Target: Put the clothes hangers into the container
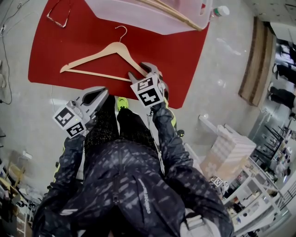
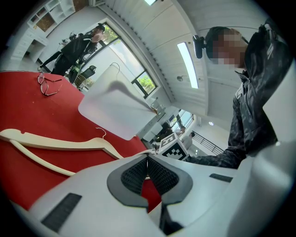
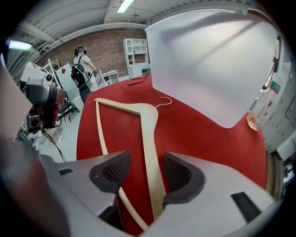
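Hangers, two. One pale wooden clothes hanger with a wire hook (image 1: pixel 115 48) lies flat on the red mat (image 1: pixel 55 46) on the floor, just below the container. A second wooden hanger (image 1: pixel 175 14) lies inside that container.

Container, one: a translucent plastic tub (image 1: pixel 120 14), at the mat's far edge.

Grippers, two. Your right gripper (image 1: pixel 143 69) has its jaws wide apart astride one arm of the hanger on the mat, not closed on it. Your left gripper (image 1: pixel 99 95) has its jaws together on nothing, near the mat's near edge.

Sundries: one pair of spectacles (image 1: pixel 58 18) on the mat; one clear bottle (image 1: pixel 221 11) beside the tub.
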A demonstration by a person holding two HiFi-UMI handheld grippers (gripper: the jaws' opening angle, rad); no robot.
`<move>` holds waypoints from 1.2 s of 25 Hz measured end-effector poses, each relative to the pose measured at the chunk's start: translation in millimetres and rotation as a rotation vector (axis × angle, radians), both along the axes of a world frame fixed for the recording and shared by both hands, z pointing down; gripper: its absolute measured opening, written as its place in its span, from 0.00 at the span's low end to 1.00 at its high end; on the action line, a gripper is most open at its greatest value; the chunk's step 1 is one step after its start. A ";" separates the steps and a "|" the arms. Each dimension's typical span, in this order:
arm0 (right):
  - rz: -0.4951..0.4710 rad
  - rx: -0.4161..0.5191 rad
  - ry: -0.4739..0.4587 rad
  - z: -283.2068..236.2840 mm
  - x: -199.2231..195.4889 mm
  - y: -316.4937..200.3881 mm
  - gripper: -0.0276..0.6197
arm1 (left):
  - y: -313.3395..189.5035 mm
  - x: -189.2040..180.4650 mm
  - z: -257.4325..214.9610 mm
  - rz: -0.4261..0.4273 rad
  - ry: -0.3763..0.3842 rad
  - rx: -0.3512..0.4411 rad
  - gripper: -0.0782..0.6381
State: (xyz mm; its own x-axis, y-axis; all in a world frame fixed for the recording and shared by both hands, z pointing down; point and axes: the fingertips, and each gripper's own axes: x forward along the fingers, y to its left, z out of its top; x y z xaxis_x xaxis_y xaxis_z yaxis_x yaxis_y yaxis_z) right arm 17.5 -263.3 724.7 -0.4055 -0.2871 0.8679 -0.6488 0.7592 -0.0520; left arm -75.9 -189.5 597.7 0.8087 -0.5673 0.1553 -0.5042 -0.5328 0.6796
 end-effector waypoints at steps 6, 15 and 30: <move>-0.014 -0.005 0.018 1.7 -6.8 5.8 0.31 | 2.0 0.5 -0.7 0.000 -0.004 0.002 0.12; -0.023 -0.011 0.031 1.9 -12.4 13.9 0.18 | 7.8 4.1 -7.4 0.007 -0.005 0.014 0.13; -0.003 0.058 -0.040 -31.3 -12.6 15.9 0.18 | 9.4 0.6 -14.1 0.001 -0.014 0.024 0.12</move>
State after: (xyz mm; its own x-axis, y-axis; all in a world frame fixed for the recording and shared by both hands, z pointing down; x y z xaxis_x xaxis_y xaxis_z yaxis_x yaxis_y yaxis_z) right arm 4.8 -247.4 693.3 -0.4403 -0.3352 0.8330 -0.6451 0.7633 -0.0339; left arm -75.3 -180.1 583.6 0.8070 -0.5703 0.1530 -0.5131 -0.5491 0.6597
